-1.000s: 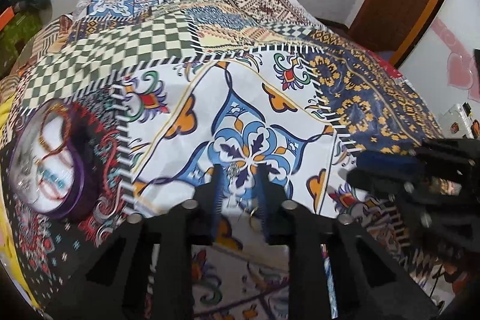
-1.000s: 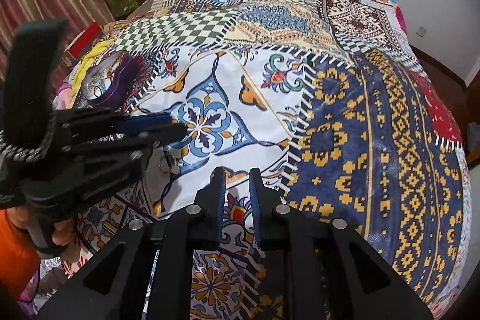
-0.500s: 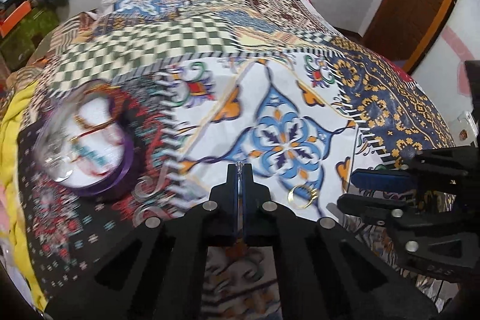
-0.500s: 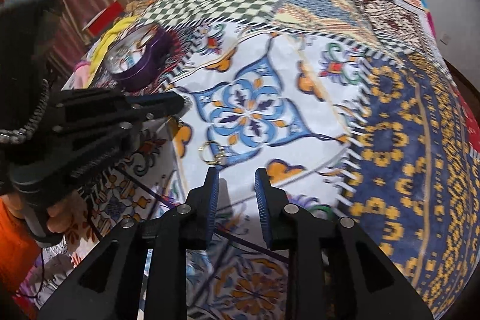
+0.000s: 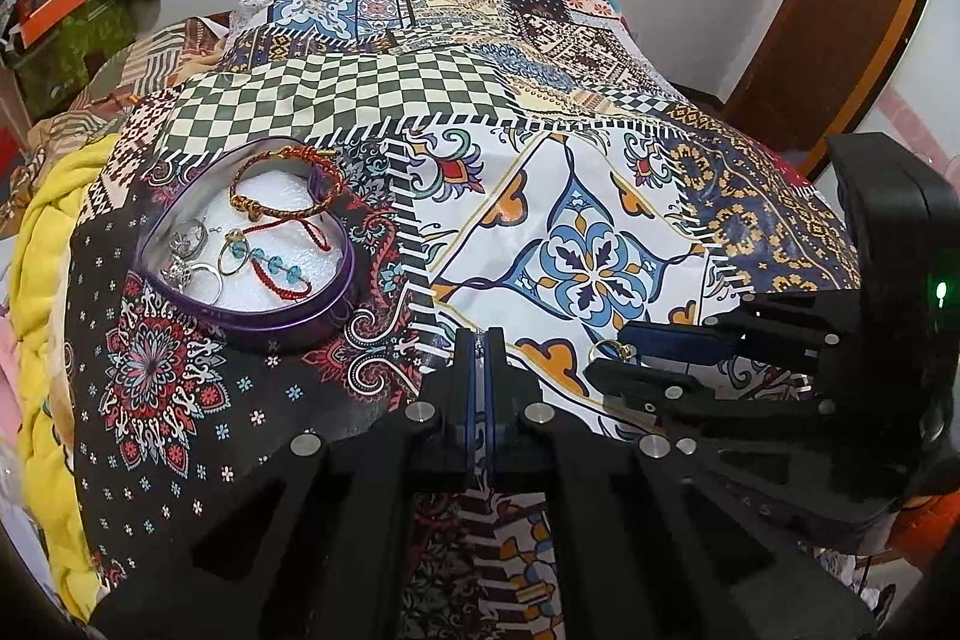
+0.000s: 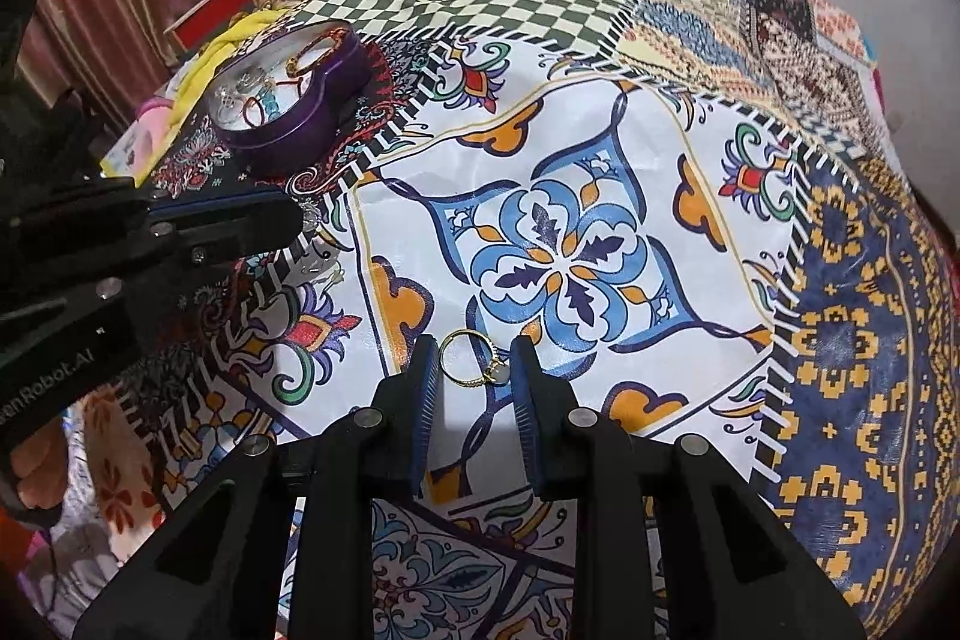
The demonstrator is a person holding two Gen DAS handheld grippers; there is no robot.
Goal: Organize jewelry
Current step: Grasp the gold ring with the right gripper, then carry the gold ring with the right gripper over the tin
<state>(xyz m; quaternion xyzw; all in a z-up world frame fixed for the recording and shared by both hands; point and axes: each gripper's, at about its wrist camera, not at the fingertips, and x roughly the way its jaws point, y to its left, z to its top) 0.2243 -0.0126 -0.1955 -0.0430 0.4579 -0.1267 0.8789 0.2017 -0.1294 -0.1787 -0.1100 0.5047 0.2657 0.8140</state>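
Supporting surface: a bed (image 6: 690, 58) covered by a patchwork-print bedspread (image 5: 588, 196) — checkered green and cream panel at the far side, white panel with a blue floral medallion in the middle, navy and yellow panel to the right, dark red-flowered panel to the left.

Lying directly on the cover:
- a purple heart-shaped tin (image 5: 282, 322), open, on the dark panel, holding rings and corded bracelets;
- a gold ring (image 6: 474, 358) with a pale stone — flat on the white panel, well apart from the tin.

A yellow braided cloth (image 5: 48, 244) lies along the left edge, beside the tin's panel.
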